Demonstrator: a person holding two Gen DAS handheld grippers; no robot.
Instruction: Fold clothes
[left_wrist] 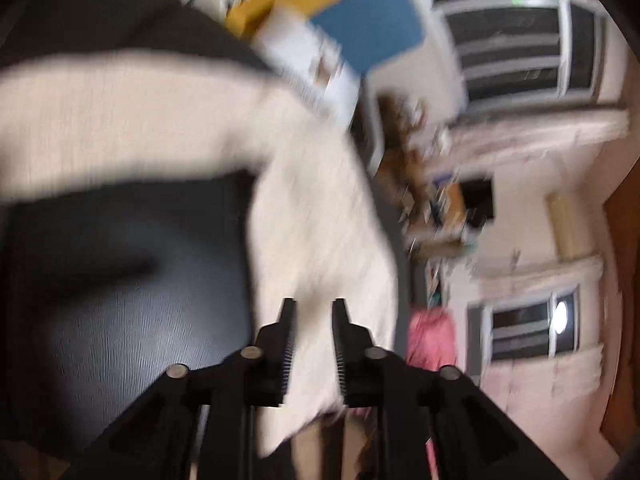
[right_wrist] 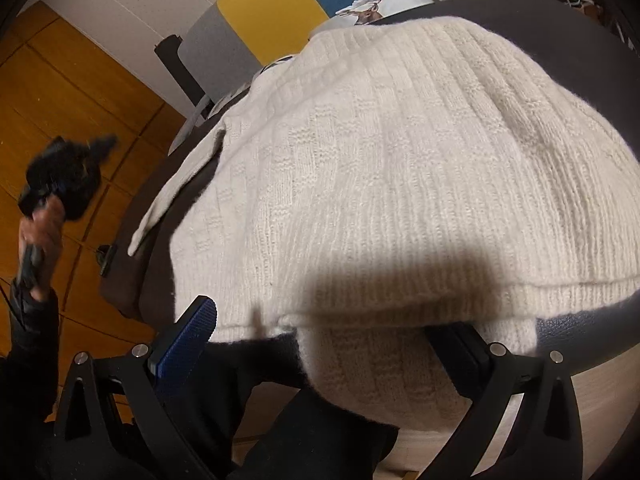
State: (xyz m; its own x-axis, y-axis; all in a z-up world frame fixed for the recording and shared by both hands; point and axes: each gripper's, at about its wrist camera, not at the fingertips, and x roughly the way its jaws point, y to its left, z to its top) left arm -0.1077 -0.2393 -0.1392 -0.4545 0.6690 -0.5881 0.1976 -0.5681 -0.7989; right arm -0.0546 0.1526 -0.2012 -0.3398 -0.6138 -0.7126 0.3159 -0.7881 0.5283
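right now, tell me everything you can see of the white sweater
The white sweater is a cream ribbed knit, fuzzy, with a ribbed hem. It lies spread over a dark surface, one part draping over the near edge between the right gripper's open fingers. The left gripper has cloth between its fingers; that view is blurred.

Left gripper [left_wrist: 313, 308]: black frame, toothed inner finger edges, round silver screws.
Right gripper [right_wrist: 320, 340]: black frame, silver screws, blue ribbed finger pad [right_wrist: 188, 340].
Left hand [right_wrist: 40, 236]: dark sleeve [right_wrist: 28, 328] at wrist.
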